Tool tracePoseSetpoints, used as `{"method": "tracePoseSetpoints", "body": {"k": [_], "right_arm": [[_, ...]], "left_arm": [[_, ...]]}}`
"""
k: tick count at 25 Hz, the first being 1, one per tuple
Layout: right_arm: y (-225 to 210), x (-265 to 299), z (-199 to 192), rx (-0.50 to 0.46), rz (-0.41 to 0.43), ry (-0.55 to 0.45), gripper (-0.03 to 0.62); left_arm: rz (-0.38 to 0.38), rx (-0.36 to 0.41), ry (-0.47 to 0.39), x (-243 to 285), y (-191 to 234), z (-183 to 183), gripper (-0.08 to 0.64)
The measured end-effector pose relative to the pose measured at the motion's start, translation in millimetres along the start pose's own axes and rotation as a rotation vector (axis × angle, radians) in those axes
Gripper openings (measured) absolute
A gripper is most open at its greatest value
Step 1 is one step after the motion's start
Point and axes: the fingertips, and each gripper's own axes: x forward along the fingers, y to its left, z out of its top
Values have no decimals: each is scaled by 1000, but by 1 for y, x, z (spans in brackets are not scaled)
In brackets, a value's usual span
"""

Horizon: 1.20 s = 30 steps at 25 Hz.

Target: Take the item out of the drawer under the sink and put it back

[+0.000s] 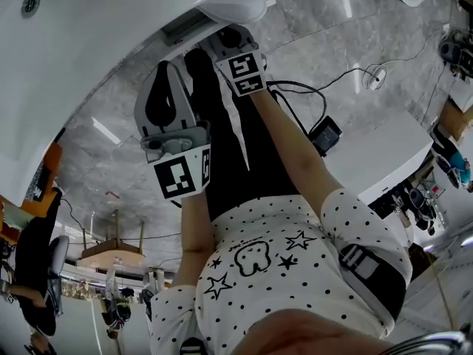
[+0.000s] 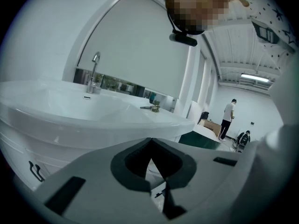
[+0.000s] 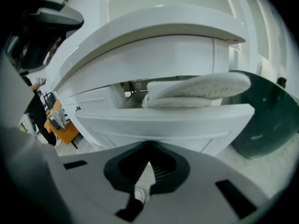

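Under the sink [image 3: 159, 24], the drawer [image 3: 163, 120] stands pulled out, and the item [image 3: 201, 90] lies inside it, its top showing over the drawer front. It is white, flat and long, with rounded ends and a speckled, cloth-like face; perhaps a folded towel. The right gripper [image 3: 144, 178] hangs before the drawer front, which stands between it and the item; its jaws are closed together on nothing. The left gripper [image 2: 156, 178] is up near the basin rim, its jaws likewise pressed together with nothing in them. A tap [image 2: 95, 73] rises behind the basin. A dark green bin [image 3: 266, 120] sits just beside the drawer's right end. Far off, a person [image 2: 228, 118] stands.
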Motion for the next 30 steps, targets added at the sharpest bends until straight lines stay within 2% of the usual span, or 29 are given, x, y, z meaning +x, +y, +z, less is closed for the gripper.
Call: {"method": "tracePoseSetpoints", "body": {"k": [6,14,23,30], "right_arm": [[-7,-39,14,-9,-30,-18,12],[-14,-86,54,-5,-30,-69,12],[-23,-132,128,-7,-59,-196,12],[-7,-173,177,-21,-47,-295,12]], "left_arm": [[-24,17,-5,-6,-2,20,5],[-37,48,-6,-28,2,46,5],[-62,64,-59,-41,-4,95,5],[-98,60,-102,-65,-19,134,5]]}}
